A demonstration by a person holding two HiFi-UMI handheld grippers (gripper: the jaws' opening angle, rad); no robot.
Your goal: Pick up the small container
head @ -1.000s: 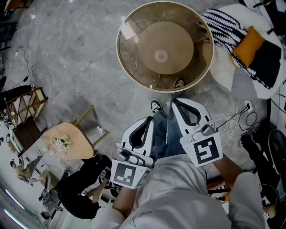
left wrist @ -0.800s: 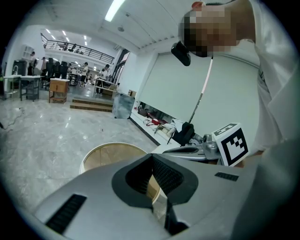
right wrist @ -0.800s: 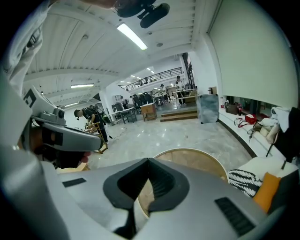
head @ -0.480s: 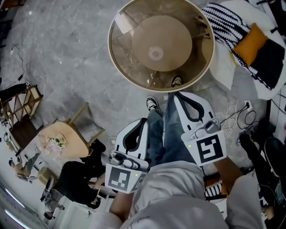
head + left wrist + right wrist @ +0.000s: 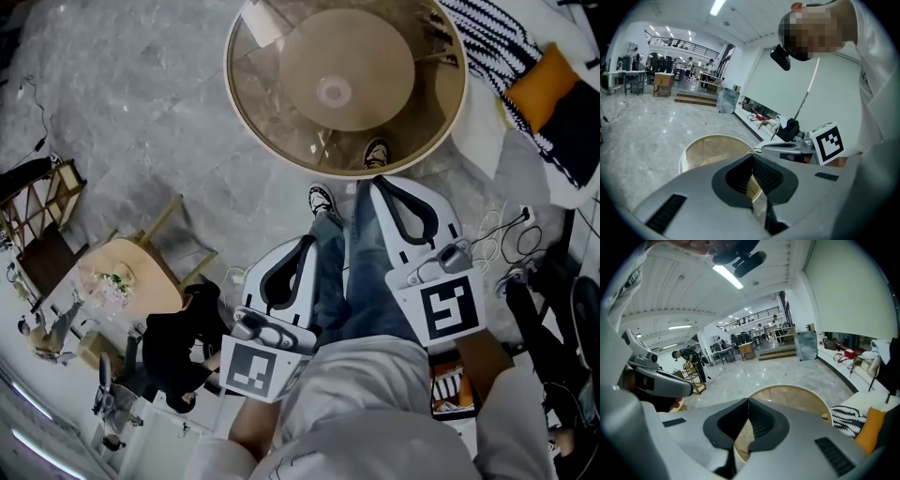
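Observation:
No small container shows in any view. A round glass-topped table (image 5: pixel 242 112) with a tan disc base stands on the grey marble floor ahead; it also appears in the left gripper view (image 5: pixel 701 152) and the right gripper view (image 5: pixel 806 401). My left gripper (image 5: pixel 307 244) hangs beside the person's jeans, its jaws shut with nothing between them (image 5: pixel 752 158). My right gripper (image 5: pixel 379 184) points at the table's near rim, jaws also shut and empty (image 5: pixel 748 402). Both stay short of the table.
Striped and orange cushions (image 5: pixel 539 80) lie on a white seat at the right. White cables (image 5: pixel 492 239) trail on the floor nearby. At the left are a wooden chair (image 5: pixel 173 234), a small table with flowers (image 5: pixel 117 281) and a person in black (image 5: pixel 173 342).
Both grippers have sunk a little beside the person's legs. The round table now sits higher in the head view. Jaws stay shut.

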